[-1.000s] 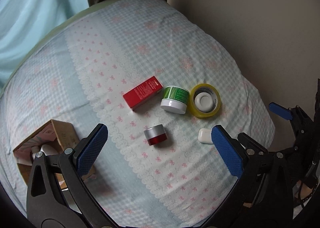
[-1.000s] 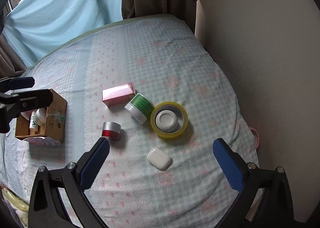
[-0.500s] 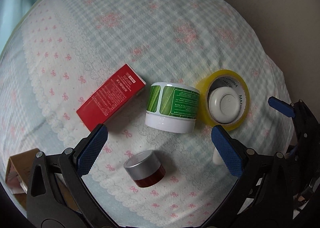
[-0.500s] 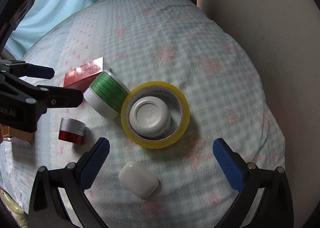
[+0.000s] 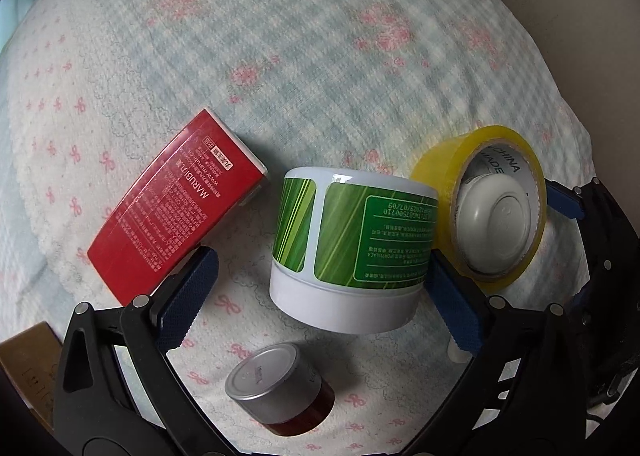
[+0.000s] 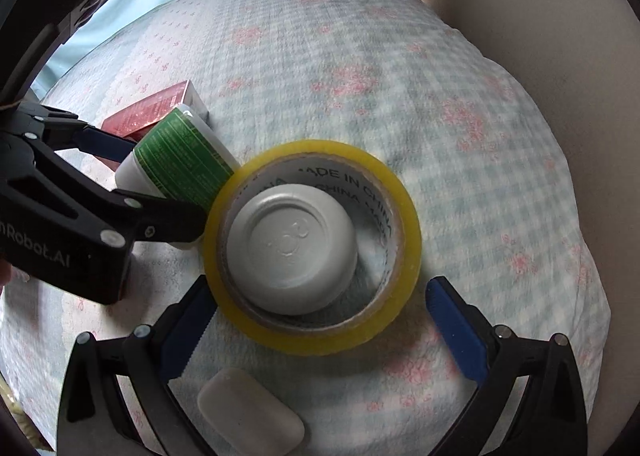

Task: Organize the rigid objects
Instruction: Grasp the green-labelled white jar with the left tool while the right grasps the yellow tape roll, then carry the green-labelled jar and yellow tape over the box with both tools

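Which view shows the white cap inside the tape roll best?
The right wrist view: the white cap is seen from above, whole, ringed by the yellow tape roll. The left wrist view shows it obliquely, partly hidden by the roll's wall.

Soft woven cloth is seen in the checked bedspread, matt with a slightly nubby texture. Glossy plastic is shown by the white jar, its green label shiny. Translucent, smooth sheen is given off by the yellow tape roll. Brushed metal is suggested on the small jar's lid, and glossy printed card on the red box.
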Motion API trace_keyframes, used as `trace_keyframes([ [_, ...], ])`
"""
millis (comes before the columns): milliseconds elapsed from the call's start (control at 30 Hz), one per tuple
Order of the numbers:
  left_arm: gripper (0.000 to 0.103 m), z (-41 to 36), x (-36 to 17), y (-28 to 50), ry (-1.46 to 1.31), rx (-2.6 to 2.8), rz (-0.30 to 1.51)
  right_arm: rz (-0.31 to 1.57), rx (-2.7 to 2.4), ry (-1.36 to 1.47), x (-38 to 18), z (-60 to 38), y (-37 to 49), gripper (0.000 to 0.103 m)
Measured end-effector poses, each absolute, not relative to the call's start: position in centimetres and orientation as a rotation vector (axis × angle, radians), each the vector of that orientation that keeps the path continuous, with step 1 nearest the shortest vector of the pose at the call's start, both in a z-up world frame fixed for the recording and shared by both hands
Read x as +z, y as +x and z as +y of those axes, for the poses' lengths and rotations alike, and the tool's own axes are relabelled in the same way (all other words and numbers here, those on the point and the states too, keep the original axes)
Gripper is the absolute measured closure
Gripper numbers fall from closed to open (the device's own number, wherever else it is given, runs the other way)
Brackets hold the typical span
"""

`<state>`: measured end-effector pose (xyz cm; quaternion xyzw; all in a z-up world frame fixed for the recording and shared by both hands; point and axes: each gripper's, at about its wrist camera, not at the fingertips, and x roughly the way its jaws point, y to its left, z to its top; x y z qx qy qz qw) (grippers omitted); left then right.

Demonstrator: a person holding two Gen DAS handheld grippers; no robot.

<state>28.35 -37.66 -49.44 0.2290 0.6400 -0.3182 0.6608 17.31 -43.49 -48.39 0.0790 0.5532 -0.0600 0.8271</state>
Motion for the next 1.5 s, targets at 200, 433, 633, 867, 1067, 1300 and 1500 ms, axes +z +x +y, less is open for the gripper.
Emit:
trace_keyframes([
  [200,0.003,-37.7,-51.1,28.7,0.516,-0.743,1.464,1.171,-0.090,0.121,-49.4,-43.4,18.4,0.000],
  [433,0.009,-38.5,-52.7,30.4,0.490,-0.767,1.488,1.174,-0.049,0.064,-49.5,-43.3,19.2,0.007],
  [633,0.032,-40.6,-52.8,30.6,0.527,-0.818,1.459,1.180,-0.050,0.058,-49.5,-43.7,19.0,0.007],
  [867,0.033,-40.0,-51.9,30.8,0.490,-0.802,1.468,1.182,-0.049,0.063,-49.4,-43.3,19.3,0.007],
  [1067,0.033,-38.6,-49.3,30.3,0.470,-0.808,1.451,1.173,-0.053,0.068,-48.4,-43.2,19.1,0.007],
  [1300,0.033,-37.5,-44.9,30.1,0.415,-0.809,1.407,1.152,-0.063,0.071,-46.2,-43.0,19.1,0.007],
  [1500,0.033,-35.5,-38.8,29.7,0.346,-0.800,1.334,1.112,-0.081,0.047,-41.8,-42.5,18.6,0.007],
])
